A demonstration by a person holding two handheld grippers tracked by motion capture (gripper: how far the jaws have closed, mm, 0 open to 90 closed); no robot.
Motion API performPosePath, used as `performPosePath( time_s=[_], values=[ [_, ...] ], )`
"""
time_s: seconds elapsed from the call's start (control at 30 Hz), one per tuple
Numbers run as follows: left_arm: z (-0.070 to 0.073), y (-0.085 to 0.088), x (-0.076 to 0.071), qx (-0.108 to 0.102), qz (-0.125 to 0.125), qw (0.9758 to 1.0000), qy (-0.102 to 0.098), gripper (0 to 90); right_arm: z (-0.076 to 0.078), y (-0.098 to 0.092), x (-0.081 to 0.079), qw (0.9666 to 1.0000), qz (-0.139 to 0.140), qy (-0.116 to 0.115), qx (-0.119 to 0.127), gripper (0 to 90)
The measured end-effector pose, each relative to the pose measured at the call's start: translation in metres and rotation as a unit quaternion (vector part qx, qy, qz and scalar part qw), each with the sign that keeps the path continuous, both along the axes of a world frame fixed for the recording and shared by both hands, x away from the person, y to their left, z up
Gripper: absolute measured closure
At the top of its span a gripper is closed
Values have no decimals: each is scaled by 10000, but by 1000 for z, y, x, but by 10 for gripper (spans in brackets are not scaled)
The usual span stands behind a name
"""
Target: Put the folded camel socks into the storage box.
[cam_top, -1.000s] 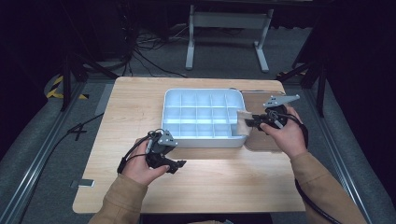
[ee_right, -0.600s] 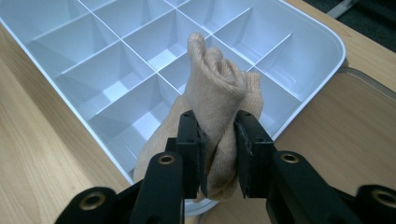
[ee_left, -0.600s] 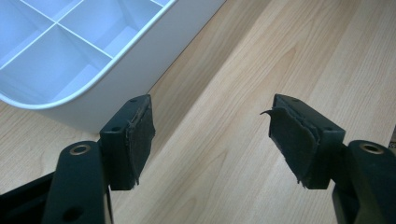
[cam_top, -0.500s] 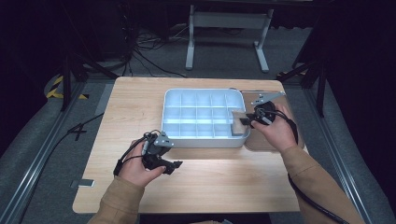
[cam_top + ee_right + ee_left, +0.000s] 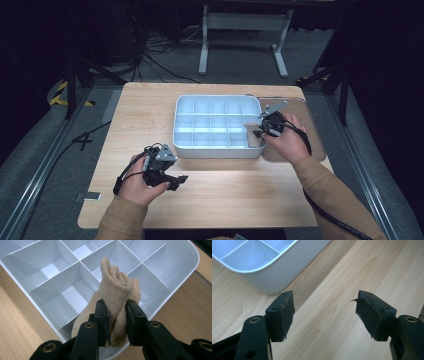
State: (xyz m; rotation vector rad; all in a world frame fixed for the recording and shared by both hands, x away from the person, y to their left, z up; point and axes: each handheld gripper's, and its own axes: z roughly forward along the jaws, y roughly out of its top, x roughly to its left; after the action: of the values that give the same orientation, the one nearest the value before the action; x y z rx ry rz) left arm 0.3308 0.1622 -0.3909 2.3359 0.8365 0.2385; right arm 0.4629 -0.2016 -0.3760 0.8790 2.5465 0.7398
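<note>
Right tongs [image 5: 116,315] pinch a rolled beige sock [image 5: 117,290] upright just above the white divided tray's [image 5: 215,150] near-right corner compartments, so the drop lies straight below, while the left tongs [image 5: 324,312] rest spread and empty over the counter [image 5: 240,190].

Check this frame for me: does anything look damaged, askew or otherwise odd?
Yes, on the left gripper: the black lining on its pads is frayed and peels away at the edges. Otherwise nothing stands out: the right gripper clamps a rolled beige sock over the white divided tray.
</note>
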Motion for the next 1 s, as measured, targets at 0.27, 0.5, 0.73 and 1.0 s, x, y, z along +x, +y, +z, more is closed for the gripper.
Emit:
performPosePath(
  time_s=[0.27, 0.5, 0.73, 1.0],
  values=[
    [0, 5, -4, 2, 86, 10000, -22, 317, -9, 4, 7, 9984, -175, 514, -143, 737],
    [-1, 4, -3, 10, 39, 10000, 26, 316, -14, 8, 13, 9952, -293, 869, -355, 736],
    [-3, 1, 0, 117, -72, 9999, 51, 315, -30, 16, 20, 9884, -374, 1255, -770, 742],
    [-4, -1, 2, 60, -79, 9999, 109, 315, -36, 27, 25, 9827, -350, 1402, -1158, 738]
  ],
)
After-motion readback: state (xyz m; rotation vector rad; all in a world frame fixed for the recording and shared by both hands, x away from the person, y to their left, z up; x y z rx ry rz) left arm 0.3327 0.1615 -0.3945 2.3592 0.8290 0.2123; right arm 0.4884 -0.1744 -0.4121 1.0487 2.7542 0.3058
